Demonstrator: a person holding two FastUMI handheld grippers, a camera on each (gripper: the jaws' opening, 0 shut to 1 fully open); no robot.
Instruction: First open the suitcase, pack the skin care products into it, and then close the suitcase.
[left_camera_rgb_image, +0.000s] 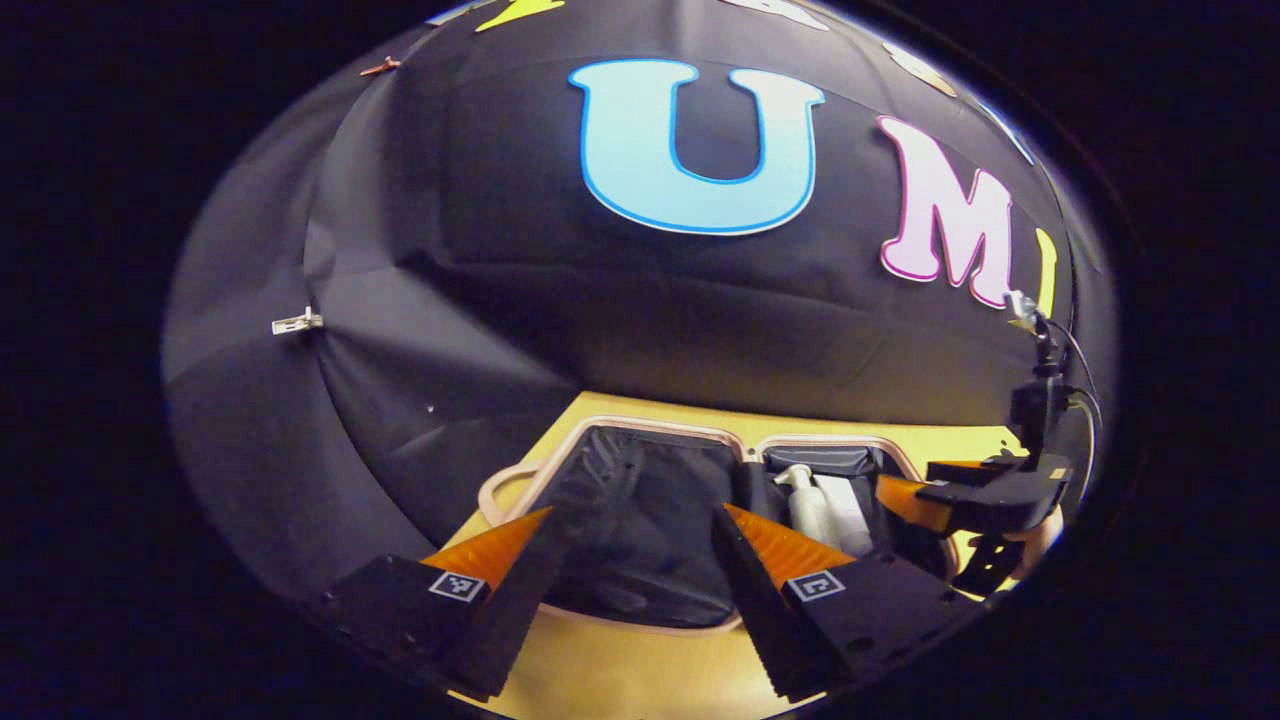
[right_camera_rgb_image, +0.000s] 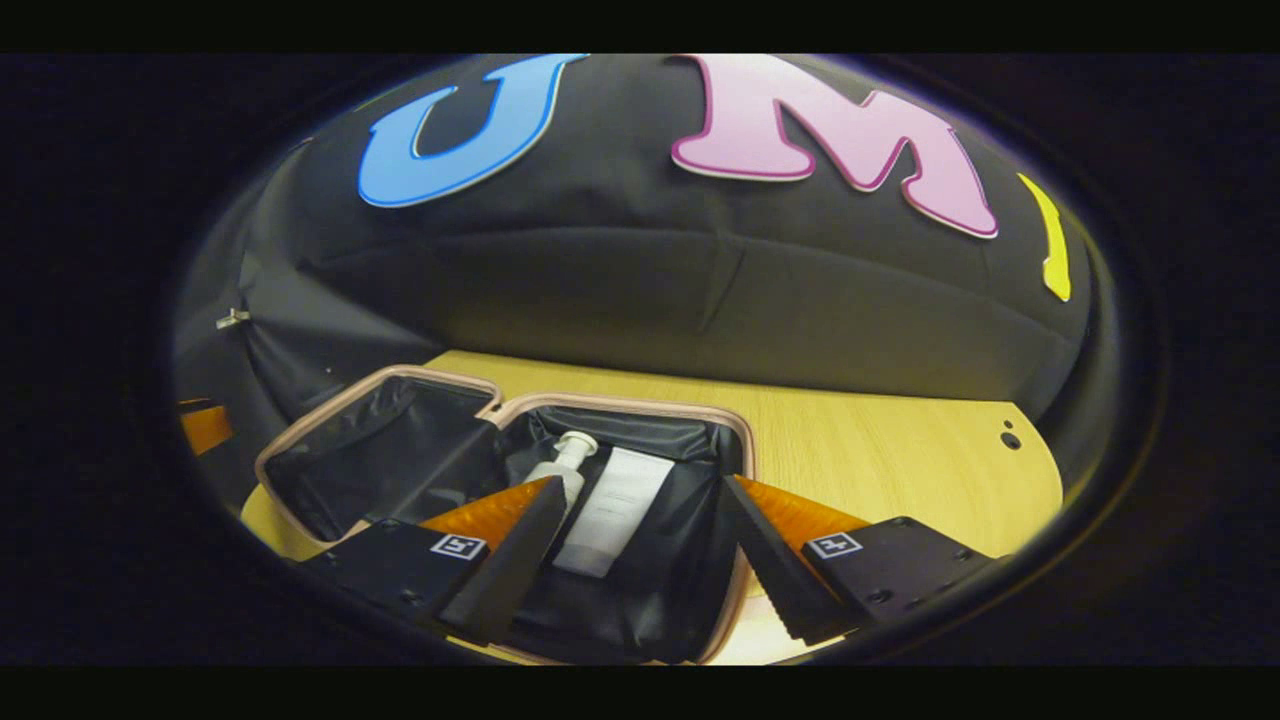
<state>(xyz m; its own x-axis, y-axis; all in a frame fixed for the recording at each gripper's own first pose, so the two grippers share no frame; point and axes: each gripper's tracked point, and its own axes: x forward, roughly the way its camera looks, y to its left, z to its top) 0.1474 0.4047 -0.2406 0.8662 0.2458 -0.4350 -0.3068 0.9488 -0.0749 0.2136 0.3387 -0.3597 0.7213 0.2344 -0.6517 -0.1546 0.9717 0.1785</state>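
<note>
The suitcase lies fully open and flat on the wooden table, its two black-lined halves side by side within a pale pink rim. The skin care products are already inside one half: a pump bottle and a white tube lie next to each other, apparently touching, on the lining. The other half holds nothing visible. This layout indicates that packing is done or nearly done, and that the closing step remains. The right gripper hovers over the loaded half with its fingers spread wide and nothing between them; the two products sit in the gap as seen along its axis, but neither finger touches them. The left gripper is positioned above the unloaded half, likewise wide open and holding nothing, which places it well to fold that half over as a lid. In the left gripper view the right gripper appears at the far edge of the loaded half. The table surface is light wood grain, with a small dark hole near its far corner. Black cloth walls enclose the booth closely behind the table.
</note>
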